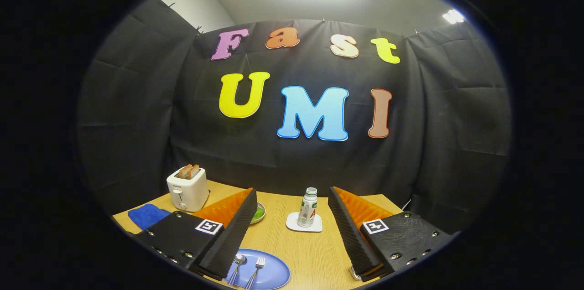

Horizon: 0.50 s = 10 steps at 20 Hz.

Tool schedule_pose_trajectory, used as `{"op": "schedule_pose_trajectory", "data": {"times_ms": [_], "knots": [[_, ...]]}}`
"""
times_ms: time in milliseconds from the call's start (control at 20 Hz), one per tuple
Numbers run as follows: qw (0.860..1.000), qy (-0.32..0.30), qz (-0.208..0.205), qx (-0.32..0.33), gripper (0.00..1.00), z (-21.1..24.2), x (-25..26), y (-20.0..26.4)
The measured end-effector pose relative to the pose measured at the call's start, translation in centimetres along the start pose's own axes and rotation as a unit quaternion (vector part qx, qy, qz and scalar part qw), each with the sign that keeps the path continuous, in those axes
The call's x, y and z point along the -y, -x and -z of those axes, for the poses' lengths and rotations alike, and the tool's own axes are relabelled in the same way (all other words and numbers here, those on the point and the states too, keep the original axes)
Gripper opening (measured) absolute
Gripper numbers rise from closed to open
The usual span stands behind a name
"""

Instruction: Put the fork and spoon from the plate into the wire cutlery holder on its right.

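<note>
The hand-held gripper [292, 230] hangs above a light wooden surface [315, 253] with its two fingers spread wide apart and nothing between them. Low beside the left finger lies a round blue plate [273, 274], partly hidden behind that finger. On the plate rest a metal spoon with a blue handle [237, 266] and a metal fork with a blue handle [255, 269], side by side, heads pointing away from the camera. A bit of metal [353, 273] peeks out under the right finger; what it belongs to cannot be told. Ahead, between the fingers, a small white plastic bottle with a green cap [308, 207] stands upright on a white square coaster [304, 224]. A green dish [258, 212] shows just past the left finger's tip. Farther left, a white toaster [188, 188] holds two slices of browned toast [189, 171], and a folded blue cloth [148, 215] lies near it at the surface's edge.
</note>
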State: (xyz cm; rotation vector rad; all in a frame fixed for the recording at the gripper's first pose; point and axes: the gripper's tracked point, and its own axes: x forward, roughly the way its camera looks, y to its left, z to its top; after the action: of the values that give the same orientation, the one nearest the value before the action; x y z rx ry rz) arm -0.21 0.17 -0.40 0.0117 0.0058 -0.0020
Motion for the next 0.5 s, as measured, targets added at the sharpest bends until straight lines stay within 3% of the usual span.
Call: {"op": "schedule_pose_trajectory", "data": {"times_ms": [500], "knots": [[0.999, 0.003, -0.011, -0.037, 0.96, 2.4, -0.7, 0.1]]}}
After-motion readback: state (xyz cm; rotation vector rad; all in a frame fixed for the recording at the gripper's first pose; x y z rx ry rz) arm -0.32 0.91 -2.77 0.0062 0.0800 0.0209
